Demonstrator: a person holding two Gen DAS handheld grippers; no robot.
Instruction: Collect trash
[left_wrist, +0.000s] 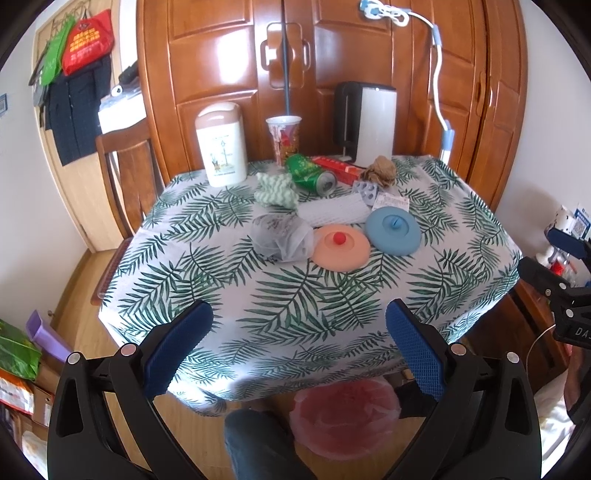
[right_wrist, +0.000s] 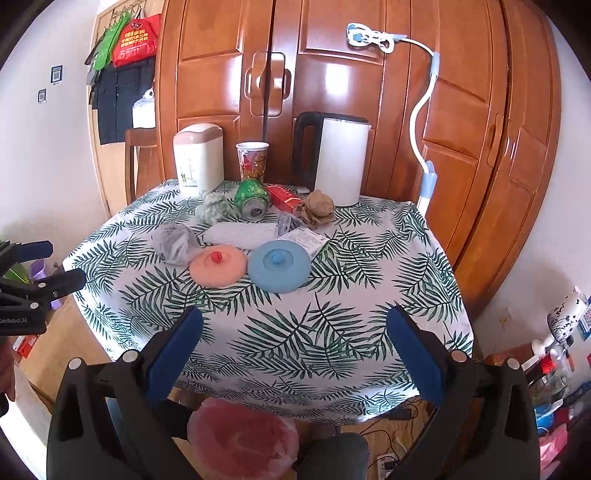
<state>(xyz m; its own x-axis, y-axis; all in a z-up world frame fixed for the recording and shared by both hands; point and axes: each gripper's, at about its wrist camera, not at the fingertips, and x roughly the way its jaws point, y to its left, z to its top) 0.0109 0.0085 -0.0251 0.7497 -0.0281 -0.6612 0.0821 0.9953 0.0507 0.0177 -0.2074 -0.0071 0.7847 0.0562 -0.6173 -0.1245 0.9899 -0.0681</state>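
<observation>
Trash lies at the far half of the leaf-print table (left_wrist: 295, 302): a crushed green can (left_wrist: 310, 174) (right_wrist: 252, 200), a red carton (left_wrist: 338, 169) (right_wrist: 283, 197), a brown crumpled paper (left_wrist: 378, 170) (right_wrist: 317, 208), a pill blister (left_wrist: 365, 190), a paper slip (left_wrist: 391, 202) (right_wrist: 304, 238), white foam netting (left_wrist: 334, 212) (right_wrist: 242, 233), a green foam net (left_wrist: 277, 190) (right_wrist: 212, 205) and a grey crumpled bag (left_wrist: 282, 236) (right_wrist: 175, 242). A bin with a pink liner (left_wrist: 345, 417) (right_wrist: 242, 437) stands on the floor below the near edge. My left gripper (left_wrist: 299, 334) and right gripper (right_wrist: 295, 332) are open and empty above the near edge.
A peach silicone lid (left_wrist: 341, 247) (right_wrist: 218, 266) and a blue one (left_wrist: 393, 229) (right_wrist: 279, 266) lie mid-table. At the back stand a small lidded bin (left_wrist: 221, 144), a paper cup (left_wrist: 283, 138) and a kettle (left_wrist: 369, 122). A chair (left_wrist: 127, 173) is left, wardrobe doors (left_wrist: 229, 55) behind.
</observation>
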